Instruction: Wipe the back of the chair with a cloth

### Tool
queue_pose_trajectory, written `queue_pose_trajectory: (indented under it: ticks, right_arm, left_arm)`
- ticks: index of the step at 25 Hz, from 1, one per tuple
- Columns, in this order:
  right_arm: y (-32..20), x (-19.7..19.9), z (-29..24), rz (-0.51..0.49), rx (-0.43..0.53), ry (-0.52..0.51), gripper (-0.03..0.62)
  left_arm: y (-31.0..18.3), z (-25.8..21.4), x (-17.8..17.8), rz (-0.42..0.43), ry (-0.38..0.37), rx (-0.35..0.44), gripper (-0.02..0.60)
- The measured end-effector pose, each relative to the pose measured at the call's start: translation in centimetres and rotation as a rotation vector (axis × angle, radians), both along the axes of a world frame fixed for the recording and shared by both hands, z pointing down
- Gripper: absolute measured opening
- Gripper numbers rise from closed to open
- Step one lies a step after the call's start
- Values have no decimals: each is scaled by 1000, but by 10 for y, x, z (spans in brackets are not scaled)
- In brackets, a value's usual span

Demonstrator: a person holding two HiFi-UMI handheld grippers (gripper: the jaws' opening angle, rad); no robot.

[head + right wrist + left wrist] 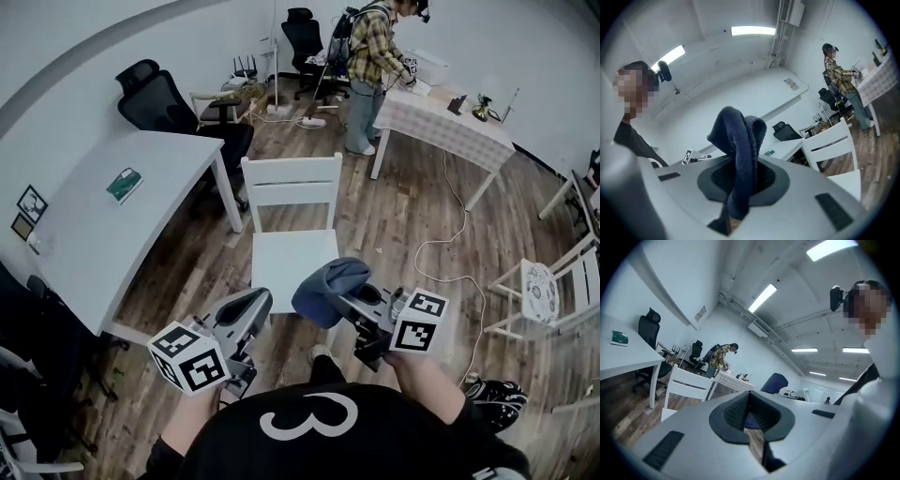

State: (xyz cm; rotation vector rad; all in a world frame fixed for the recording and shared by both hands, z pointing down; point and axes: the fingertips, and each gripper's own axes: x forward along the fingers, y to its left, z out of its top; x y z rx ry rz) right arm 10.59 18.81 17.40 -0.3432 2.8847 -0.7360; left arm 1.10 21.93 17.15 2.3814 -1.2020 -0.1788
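Note:
A white wooden chair (291, 248) stands on the wood floor straight ahead, its slatted back (292, 191) on the far side of the seat. My right gripper (345, 296) is shut on a dark blue cloth (330, 285), which bunches up above the jaws over the seat's near edge. In the right gripper view the cloth (740, 150) stands up between the pads, with the chair (830, 143) off to the right. My left gripper (255, 306) hovers shut and empty by the seat's near left corner. The left gripper view shows the chair (687, 386) and the cloth (774, 381) beyond the shut jaws.
A white table (84, 244) with a green book (124, 184) stands at the left, black office chairs (159, 101) behind it. A person in a plaid shirt (369, 58) stands at a far table (450, 122). Another white chair (553, 292) and a floor cable (448, 246) are at the right.

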Motion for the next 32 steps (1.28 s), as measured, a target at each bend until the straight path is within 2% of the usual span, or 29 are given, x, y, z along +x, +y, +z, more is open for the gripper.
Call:
queue_pose_trajectory:
  ticks: [5,10,19,23,32]
  right_arm:
    - [46,2,0,56,16,-1,51]
    - [68,6,-4,57,27,1,51]
    - [68,26,-20,61,46,-4,51]
    - [64,36,-18,72,37,5,51]
    - [61,36,-9,76,16,24,51]
  left_arm:
    - [44,-4,-2,17,-3,18,14]
    - [60,-10,6,29,-20,33,14]
    - [52,-24,27,38,-41,38,14]
    - [46,-25,37,49,-27,42,14]
    - [37,-15,33,44,5,27,14]
